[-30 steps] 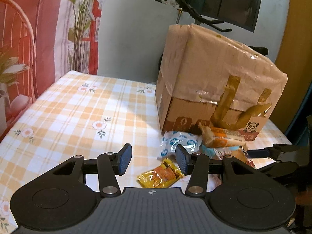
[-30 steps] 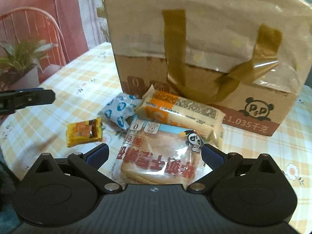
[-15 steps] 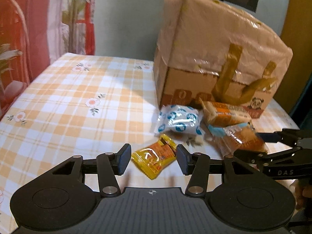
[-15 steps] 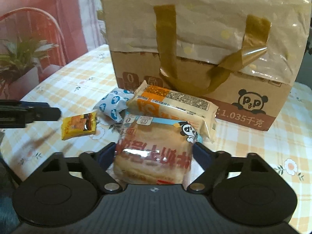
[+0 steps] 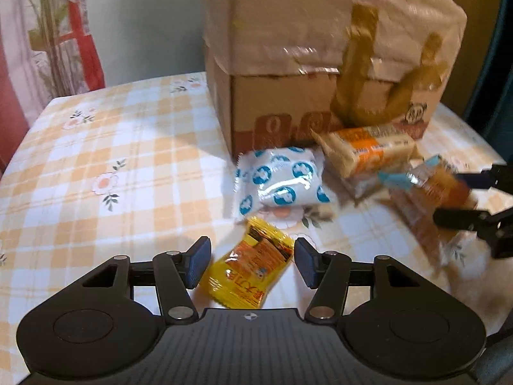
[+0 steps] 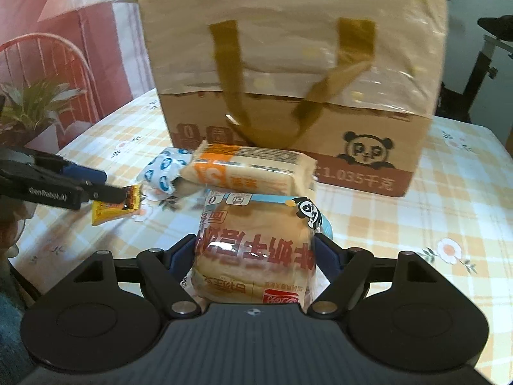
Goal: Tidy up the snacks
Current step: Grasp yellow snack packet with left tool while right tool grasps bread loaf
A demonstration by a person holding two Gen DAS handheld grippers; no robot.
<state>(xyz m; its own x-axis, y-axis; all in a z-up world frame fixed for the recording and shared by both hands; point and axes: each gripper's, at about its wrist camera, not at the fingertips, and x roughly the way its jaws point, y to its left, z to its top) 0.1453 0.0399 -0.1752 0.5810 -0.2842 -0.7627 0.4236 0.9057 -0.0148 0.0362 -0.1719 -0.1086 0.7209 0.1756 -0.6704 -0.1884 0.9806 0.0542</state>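
My left gripper (image 5: 253,261) is open, its jaws on either side of a yellow snack packet (image 5: 248,272) lying on the checked tablecloth, not touching it. My right gripper (image 6: 255,252) is shut on a clear-wrapped bread bun (image 6: 255,256) and holds it just above the table. The bun also shows in the left wrist view (image 5: 429,199). A blue-and-white packet (image 5: 279,183) and an orange-and-cream bread pack (image 5: 365,150) lie against the taped cardboard box (image 5: 320,64). The yellow packet also shows in the right wrist view (image 6: 112,210), with the left gripper (image 6: 105,187) around it.
The tall cardboard box (image 6: 295,89) with brown tape handles stands at the back of the table. A red chair and a potted plant (image 6: 32,106) stand past the left edge. The tablecloth (image 5: 96,160) stretches left of the snacks.
My left gripper moved forward, so the yellow packet now lies between its jaws. My right gripper closed on the bread bun and lifted it slightly.
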